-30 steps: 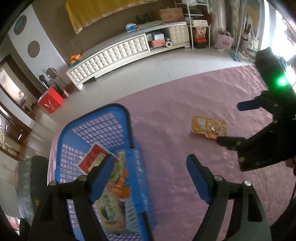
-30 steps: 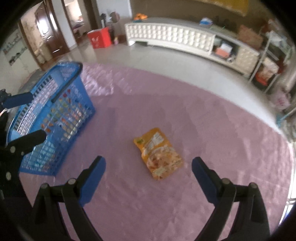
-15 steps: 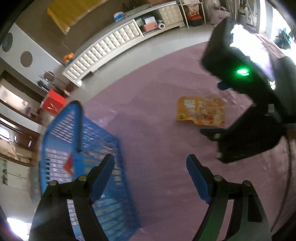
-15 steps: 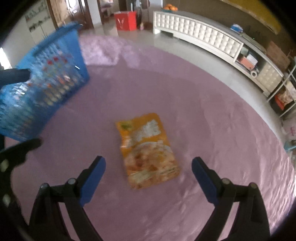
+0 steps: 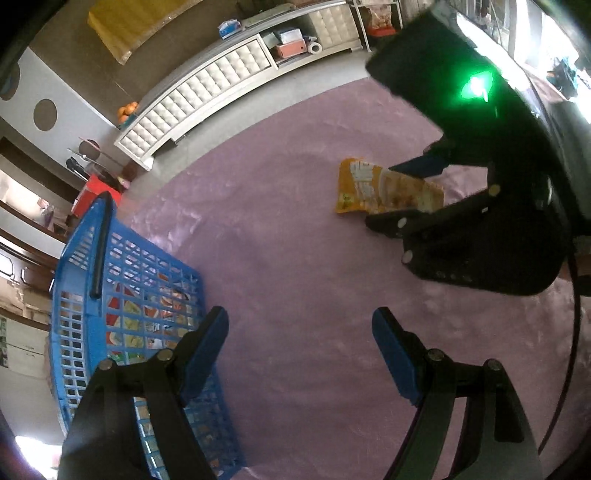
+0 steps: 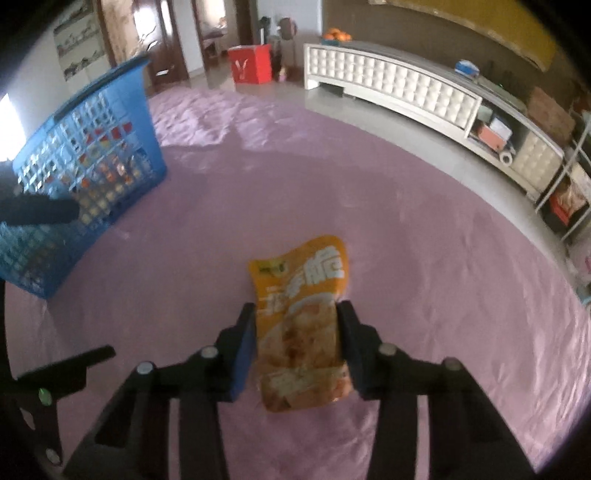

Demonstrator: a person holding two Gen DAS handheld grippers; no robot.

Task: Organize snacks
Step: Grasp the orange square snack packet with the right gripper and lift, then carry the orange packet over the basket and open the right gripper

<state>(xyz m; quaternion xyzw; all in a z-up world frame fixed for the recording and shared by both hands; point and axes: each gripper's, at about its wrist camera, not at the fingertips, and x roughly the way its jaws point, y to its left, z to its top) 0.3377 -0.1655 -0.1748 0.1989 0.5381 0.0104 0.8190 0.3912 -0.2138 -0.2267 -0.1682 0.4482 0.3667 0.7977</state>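
Blue plastic basket (image 6: 85, 158) sits at the left on the pink quilted cover (image 6: 424, 258), snack packs visible through its mesh wall, black handle folded over the rim. Left gripper (image 5: 299, 350) hovers beside the basket's near corner, jaws spread wide, nothing between them, only cover below. Orange snack pouch (image 6: 299, 321) lies flat near the middle of the cover, well apart from the basket, printed side up. Right gripper (image 6: 297, 332) is down at the pouch, jaws have just been closing and now sit against both long edges of the pouch, clamping its lower half; pouch still lies on the cover. Behind, on the grey floor: red box (image 6: 249, 64), long white tufted TV cabinet (image 6: 391, 86) with oranges (image 6: 336, 35) on top.
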